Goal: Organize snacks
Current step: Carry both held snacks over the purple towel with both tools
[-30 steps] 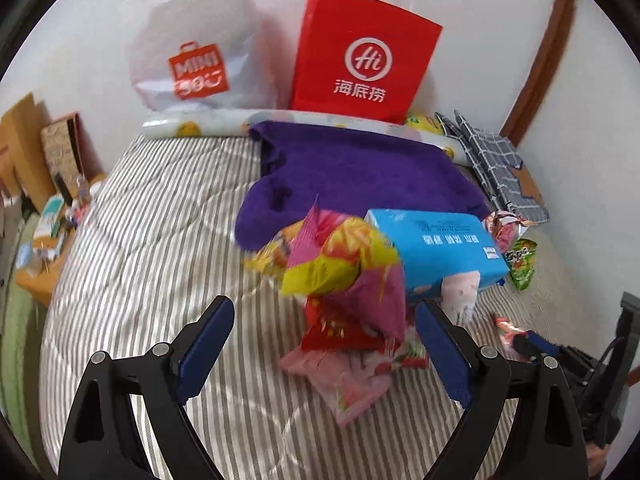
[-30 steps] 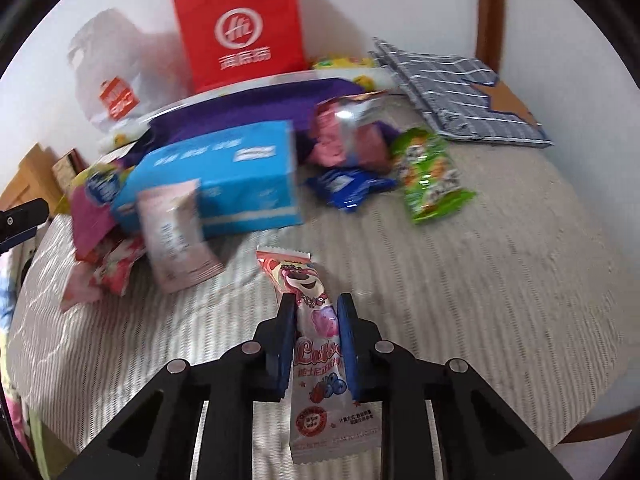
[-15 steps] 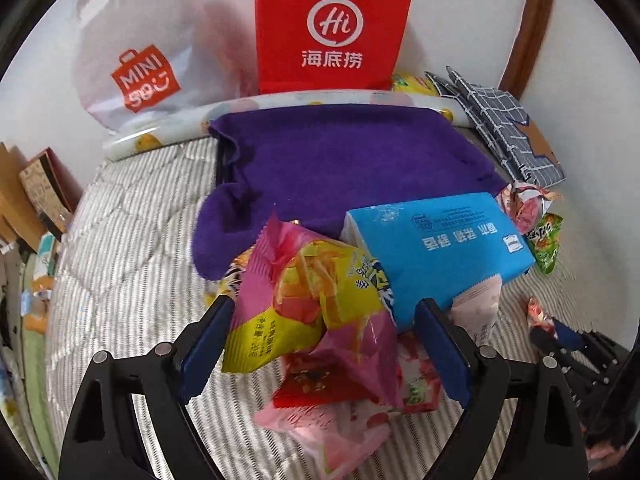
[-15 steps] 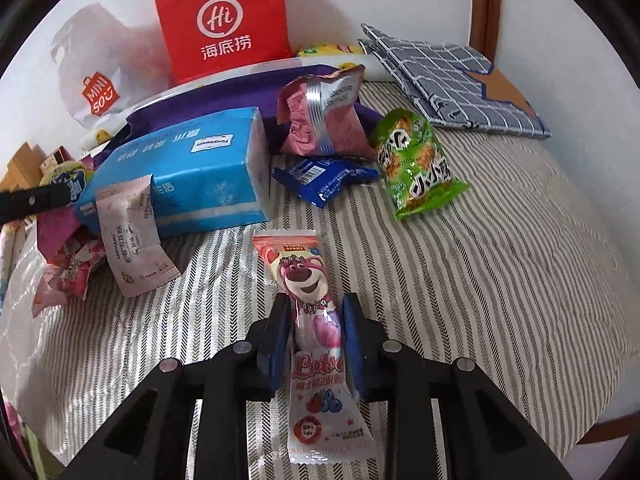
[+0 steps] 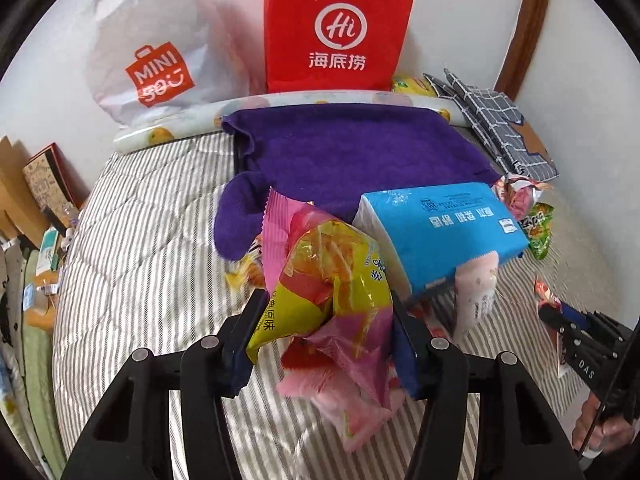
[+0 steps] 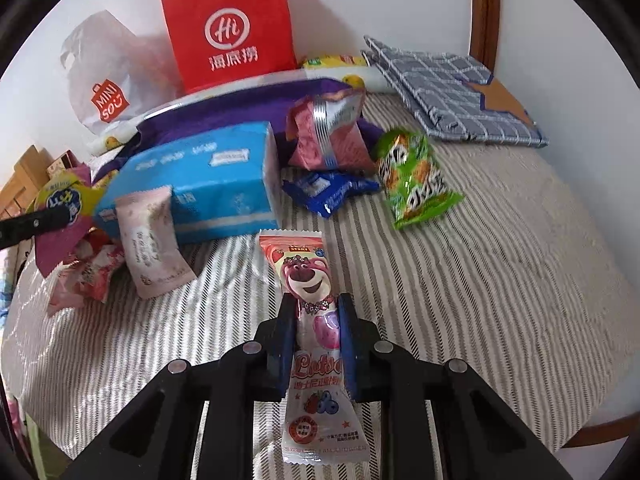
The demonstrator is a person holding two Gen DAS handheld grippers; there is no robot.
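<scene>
While my left gripper [image 5: 326,322] squeezes a crinkly yellow and pink snack bag [image 5: 332,276] in the lower middle of the left view, its two blue pads press into both sides of the bag. More pink packets [image 5: 348,412] lie under it on the striped bed cover [image 5: 132,248]. Just to the right of the bag I see a blue tissue pack [image 5: 444,228], with a pale pink sachet [image 5: 476,292] leaning on its front. A purple towel [image 5: 352,152] lies behind them. At the top of the frame, a red paper bag [image 5: 336,28] and a white plastic bag [image 5: 156,48] stand by the wall.

My right gripper [image 6: 316,336] pinches a long bear candy packet [image 6: 310,320] at the bottom middle of the right view. The bear's face sticks out past the fingers, and the other end hangs toward me. I cannot tell if the packet touches the bed.

Farther up in that view, a green chip bag [image 6: 414,178] lies right of center. A small dark blue packet [image 6: 330,190] sits near the middle, and a pink foil bag [image 6: 330,136] stands just behind it. The blue tissue pack sits left of these. At the left edge I see the yellow and pink bag again, with a bit of my left gripper. A checked cloth [image 6: 448,92] lies at the upper right.
</scene>
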